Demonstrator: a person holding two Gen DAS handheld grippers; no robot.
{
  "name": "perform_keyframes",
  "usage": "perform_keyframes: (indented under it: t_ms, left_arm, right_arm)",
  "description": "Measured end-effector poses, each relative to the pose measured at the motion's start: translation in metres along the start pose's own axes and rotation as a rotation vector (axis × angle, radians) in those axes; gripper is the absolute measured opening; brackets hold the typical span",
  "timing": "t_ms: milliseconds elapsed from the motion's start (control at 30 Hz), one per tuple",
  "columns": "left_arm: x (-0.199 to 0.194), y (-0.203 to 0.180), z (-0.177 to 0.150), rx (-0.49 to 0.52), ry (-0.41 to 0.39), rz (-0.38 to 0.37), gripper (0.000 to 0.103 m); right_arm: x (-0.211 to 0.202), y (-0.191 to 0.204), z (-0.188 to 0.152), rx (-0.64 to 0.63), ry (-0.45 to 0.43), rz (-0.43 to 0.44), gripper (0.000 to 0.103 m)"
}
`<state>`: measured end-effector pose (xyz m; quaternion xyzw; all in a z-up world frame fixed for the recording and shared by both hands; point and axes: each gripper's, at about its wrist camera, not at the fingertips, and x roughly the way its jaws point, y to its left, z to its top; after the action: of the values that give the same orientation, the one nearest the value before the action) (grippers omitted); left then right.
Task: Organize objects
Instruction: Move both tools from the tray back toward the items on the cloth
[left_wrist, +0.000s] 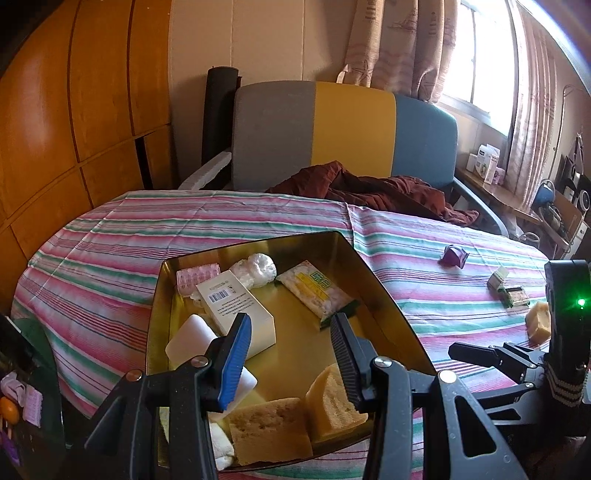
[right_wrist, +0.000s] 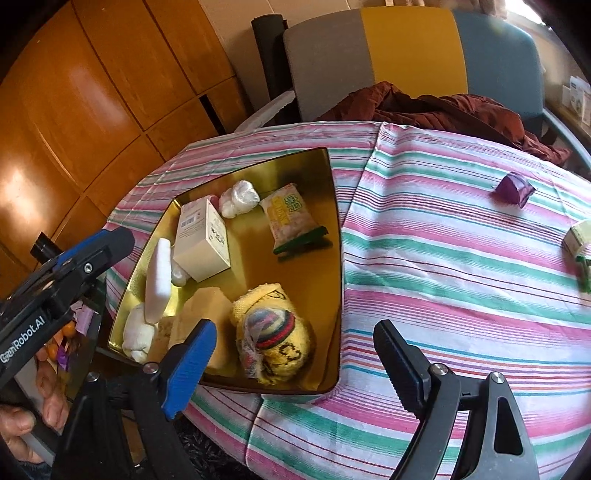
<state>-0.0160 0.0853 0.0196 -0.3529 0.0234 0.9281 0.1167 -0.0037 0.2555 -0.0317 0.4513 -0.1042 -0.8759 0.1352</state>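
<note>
Striped cloth in pink, green and white covers the table (left_wrist: 207, 221), with a grey, yellow and blue chair (left_wrist: 343, 136) behind it. From the left wrist, the left gripper (left_wrist: 291, 354) hangs over the gold tray's (left_wrist: 373, 288) near end, jaws partly apart and clamped on nothing; sponge blocks (left_wrist: 269, 428) lie just below them. A purple packet (left_wrist: 452, 255) and a small green-and-white box (left_wrist: 508, 290) sit loose on the cloth to the right, well apart from this claw.

From the right wrist, the right gripper (right_wrist: 295, 365) stands wide apart and empty above the tray's (right_wrist: 334, 229) near right corner, a yellow towel bundle (right_wrist: 280, 343) just ahead. That purple packet (right_wrist: 514, 189) lies up and right, so the right hand seems nearer.
</note>
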Motion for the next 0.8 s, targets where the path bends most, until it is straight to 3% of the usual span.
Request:
perform_keyframes:
  t_ms: [467,800]
  left_arm:
    - [0.000,-0.017,0.011,0.040,-0.011,-0.035,0.045]
    - [0.007,-0.063,0.030,0.141,-0.011,-0.132,0.045]
  right_arm:
    - [-0.007,-0.037,-0.002,0.088,-0.008,-0.042,0.088]
    - [-0.033,-0.111,-0.006,0.228,-0.033,-0.152,0.088]
